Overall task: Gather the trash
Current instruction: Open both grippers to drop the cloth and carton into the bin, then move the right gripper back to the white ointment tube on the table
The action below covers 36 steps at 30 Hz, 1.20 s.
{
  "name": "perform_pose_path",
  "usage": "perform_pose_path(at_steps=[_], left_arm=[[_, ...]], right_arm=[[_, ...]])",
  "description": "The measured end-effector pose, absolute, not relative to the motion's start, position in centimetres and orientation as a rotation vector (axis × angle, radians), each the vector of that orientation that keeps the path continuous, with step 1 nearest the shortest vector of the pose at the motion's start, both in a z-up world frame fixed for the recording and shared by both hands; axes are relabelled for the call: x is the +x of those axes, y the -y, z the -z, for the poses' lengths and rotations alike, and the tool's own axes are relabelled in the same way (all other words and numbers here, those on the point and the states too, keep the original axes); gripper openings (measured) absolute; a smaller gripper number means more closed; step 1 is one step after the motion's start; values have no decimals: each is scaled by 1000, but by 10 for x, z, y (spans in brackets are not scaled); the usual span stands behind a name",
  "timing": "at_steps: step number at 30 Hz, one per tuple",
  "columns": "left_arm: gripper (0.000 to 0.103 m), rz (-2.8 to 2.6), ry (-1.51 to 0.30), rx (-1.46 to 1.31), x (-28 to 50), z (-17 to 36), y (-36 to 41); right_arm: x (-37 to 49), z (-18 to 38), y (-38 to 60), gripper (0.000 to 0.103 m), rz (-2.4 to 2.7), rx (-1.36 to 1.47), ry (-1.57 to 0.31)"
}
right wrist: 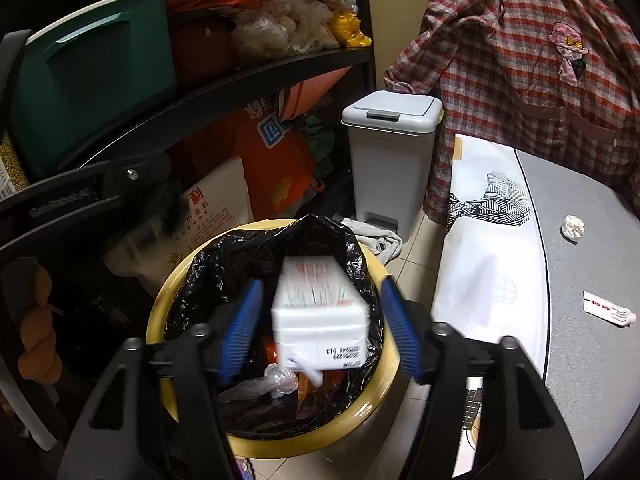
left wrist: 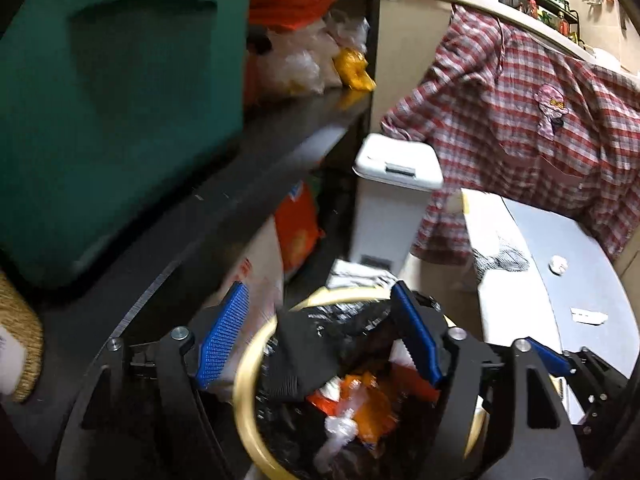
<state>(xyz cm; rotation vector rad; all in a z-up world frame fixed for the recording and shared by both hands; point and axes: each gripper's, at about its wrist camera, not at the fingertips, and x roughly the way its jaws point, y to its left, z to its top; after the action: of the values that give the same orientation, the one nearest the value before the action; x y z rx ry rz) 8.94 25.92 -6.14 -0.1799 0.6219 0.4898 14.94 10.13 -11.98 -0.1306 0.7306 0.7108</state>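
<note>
A yellow bin (right wrist: 160, 308) lined with a black bag (right wrist: 224, 264) stands on the floor under both grippers. My right gripper (right wrist: 322, 284) is open above it. A blurred white carton (right wrist: 320, 312) sits between its blue fingers (right wrist: 244, 320), with a gap on each side. My left gripper (left wrist: 318, 312) is open over the same bin (left wrist: 244, 392), and a flat black piece (left wrist: 304, 352) lies below it on orange wrappers (left wrist: 368, 400). On the grey table (right wrist: 580, 360), a crumpled paper ball (right wrist: 573, 227) and a small white tube (right wrist: 608, 309) lie at the right.
A white pedal bin (right wrist: 390, 152) stands behind the yellow one. A dark shelf (right wrist: 224, 80) at the left holds a green box (right wrist: 92, 80) and bags. A plaid shirt (right wrist: 520, 60) hangs at the back right. A white printed cloth (right wrist: 492, 240) covers the table's near edge.
</note>
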Motion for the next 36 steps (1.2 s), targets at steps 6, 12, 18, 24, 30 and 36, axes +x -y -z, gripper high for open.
perform_pose_path(at_steps=[6, 12, 18, 24, 30, 36], left_arm=[[83, -506, -630, -107, 89, 58, -250], [89, -499, -613, -117, 82, 50, -245], [95, -453, -567, -154, 73, 37, -231], [95, -395, -518, -141, 76, 19, -196], [95, -354, -471, -129, 87, 5, -159], [95, -284, -477, -153, 110, 4, -126]], right_arm=[[150, 114, -95, 65, -685, -108, -727], [147, 99, -85, 70, -681, -86, -708], [139, 75, -55, 75, -682, -65, -668], [138, 55, -5, 76, -632, -55, -622], [140, 43, 50, 77, -562, -30, -584], [155, 47, 92, 77, -476, 12, -600]])
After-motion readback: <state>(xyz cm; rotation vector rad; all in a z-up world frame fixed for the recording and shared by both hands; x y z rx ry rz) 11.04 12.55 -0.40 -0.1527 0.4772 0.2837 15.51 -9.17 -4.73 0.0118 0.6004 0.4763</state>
